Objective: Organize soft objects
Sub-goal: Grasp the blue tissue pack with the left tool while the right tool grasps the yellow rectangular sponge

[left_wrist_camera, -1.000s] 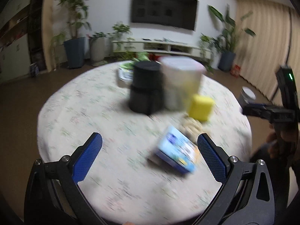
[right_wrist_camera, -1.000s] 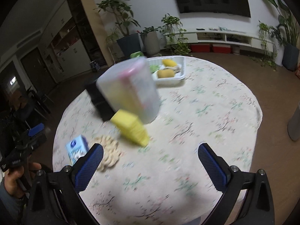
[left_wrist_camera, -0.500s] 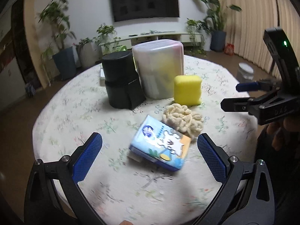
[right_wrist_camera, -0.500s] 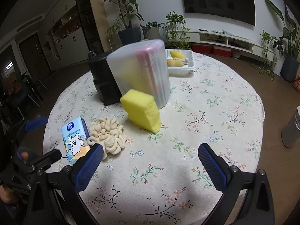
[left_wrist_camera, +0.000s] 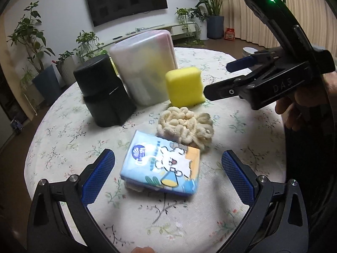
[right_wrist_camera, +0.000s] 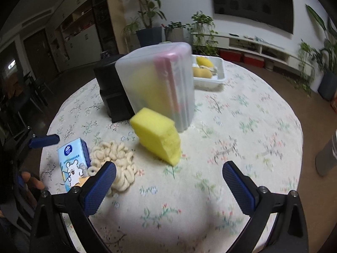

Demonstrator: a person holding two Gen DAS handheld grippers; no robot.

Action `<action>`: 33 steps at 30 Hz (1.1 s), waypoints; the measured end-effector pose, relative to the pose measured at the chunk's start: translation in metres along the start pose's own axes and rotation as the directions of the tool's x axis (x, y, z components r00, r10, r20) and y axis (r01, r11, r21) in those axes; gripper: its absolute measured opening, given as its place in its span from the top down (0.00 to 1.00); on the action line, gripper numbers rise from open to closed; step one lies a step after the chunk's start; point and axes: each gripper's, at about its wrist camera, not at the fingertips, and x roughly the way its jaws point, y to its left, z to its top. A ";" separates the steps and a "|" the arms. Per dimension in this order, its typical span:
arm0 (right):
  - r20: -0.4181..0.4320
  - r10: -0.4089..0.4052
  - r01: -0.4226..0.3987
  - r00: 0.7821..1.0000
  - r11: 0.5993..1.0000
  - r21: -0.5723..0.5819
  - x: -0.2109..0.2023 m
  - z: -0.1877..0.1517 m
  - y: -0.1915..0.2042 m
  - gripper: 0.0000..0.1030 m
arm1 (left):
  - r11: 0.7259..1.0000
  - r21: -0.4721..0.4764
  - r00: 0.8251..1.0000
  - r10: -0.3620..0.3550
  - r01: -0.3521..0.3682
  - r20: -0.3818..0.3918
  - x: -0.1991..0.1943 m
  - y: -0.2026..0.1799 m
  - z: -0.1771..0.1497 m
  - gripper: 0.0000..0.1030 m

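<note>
A blue tissue pack [left_wrist_camera: 162,166] with a cartoon mouse lies on the round table, between the open fingers of my left gripper [left_wrist_camera: 167,174]. A cream chenille mop pad [left_wrist_camera: 186,126] lies just behind it, and a yellow sponge [left_wrist_camera: 184,87] stands behind that. In the right wrist view my right gripper [right_wrist_camera: 168,187] is open and empty, close in front of the yellow sponge [right_wrist_camera: 158,133], with the cream pad [right_wrist_camera: 117,160] and tissue pack [right_wrist_camera: 72,165] to its left.
A frosted plastic container [right_wrist_camera: 160,84] and a black cylinder-shaped box [left_wrist_camera: 104,92] stand behind the sponge. A white tray [right_wrist_camera: 210,80] with yellow items sits at the far side. The table has a floral cloth [right_wrist_camera: 242,130]. A grey bin [right_wrist_camera: 327,158] stands off the table's right.
Both grippers have moved closer to the objects. The tissue pack now lies between my left fingers, and the sponge is nearer my right gripper. Both stayed open.
</note>
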 end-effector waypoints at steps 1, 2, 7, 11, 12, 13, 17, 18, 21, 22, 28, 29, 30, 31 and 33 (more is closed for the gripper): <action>-0.001 0.003 -0.003 1.000 1.000 -0.014 0.003 0.003 0.001 0.00 | 1.000 -0.004 1.000 0.014 -0.014 0.005 0.002 0.003 0.001 0.00; -0.005 0.006 -0.006 1.000 1.000 -0.030 0.008 0.007 0.001 0.00 | 1.000 -0.007 1.000 0.025 -0.024 0.007 0.004 0.005 0.002 0.00; -0.032 0.007 -0.010 0.999 0.997 -0.073 0.031 0.019 0.001 0.00 | 0.998 -0.056 0.999 -0.004 0.001 -0.054 0.020 0.021 0.003 0.00; -0.049 0.030 -0.033 0.998 0.997 -0.065 0.042 0.023 -0.002 0.00 | 0.998 -0.053 0.997 -0.033 0.029 -0.074 0.025 0.019 -0.002 0.00; -0.056 0.038 -0.042 0.998 0.998 -0.057 0.045 0.023 -0.003 0.00 | 0.998 -0.053 0.996 -0.036 0.032 -0.078 0.025 0.019 -0.002 0.00; -0.067 0.046 -0.050 0.997 0.998 -0.044 0.048 0.023 -0.005 0.02 | 0.998 -0.058 0.996 -0.044 0.039 -0.081 0.026 0.020 -0.002 0.00; -0.117 0.039 -0.041 0.992 0.999 -0.011 0.059 0.022 -0.009 0.23 | 0.996 -0.071 0.995 -0.061 0.055 -0.081 0.027 0.022 -0.003 0.00; -0.131 0.035 -0.035 0.991 0.999 -0.002 0.062 0.021 -0.010 0.25 | 0.996 -0.073 0.995 -0.061 0.055 -0.081 0.027 0.022 -0.003 0.00; -0.141 0.032 -0.031 0.989 0.999 0.005 0.064 0.019 -0.010 0.30 | 0.997 -0.073 0.996 -0.047 0.041 -0.081 0.026 0.021 -0.002 0.00; -0.138 0.034 -0.035 0.990 0.999 0.002 0.064 0.019 -0.010 0.33 | 0.997 -0.069 0.996 -0.036 0.031 -0.079 0.026 0.020 -0.002 0.01; -0.127 0.065 -0.069 0.990 0.997 -0.022 0.063 0.016 -0.004 0.54 | 0.998 -0.065 0.997 -0.022 0.018 -0.067 0.021 0.018 -0.001 0.26; -0.126 0.073 -0.076 0.989 0.997 -0.021 0.062 0.016 -0.004 0.57 | 0.997 -0.070 0.997 -0.030 0.025 -0.066 0.021 0.019 -0.001 0.26; -0.126 0.079 -0.082 0.989 0.996 -0.023 0.062 0.016 -0.004 0.58 | 0.997 -0.077 0.997 -0.038 0.033 -0.066 0.021 0.019 -0.002 0.26; -0.124 0.079 -0.083 0.989 0.996 -0.027 0.062 0.015 -0.003 0.59 | 0.995 -0.086 0.997 -0.046 0.041 -0.063 0.020 0.020 -0.003 0.27; -0.123 0.081 -0.085 0.989 0.996 -0.032 0.061 0.014 -0.003 0.61 | 0.994 -0.098 0.997 -0.047 0.041 -0.059 0.019 0.022 -0.003 0.27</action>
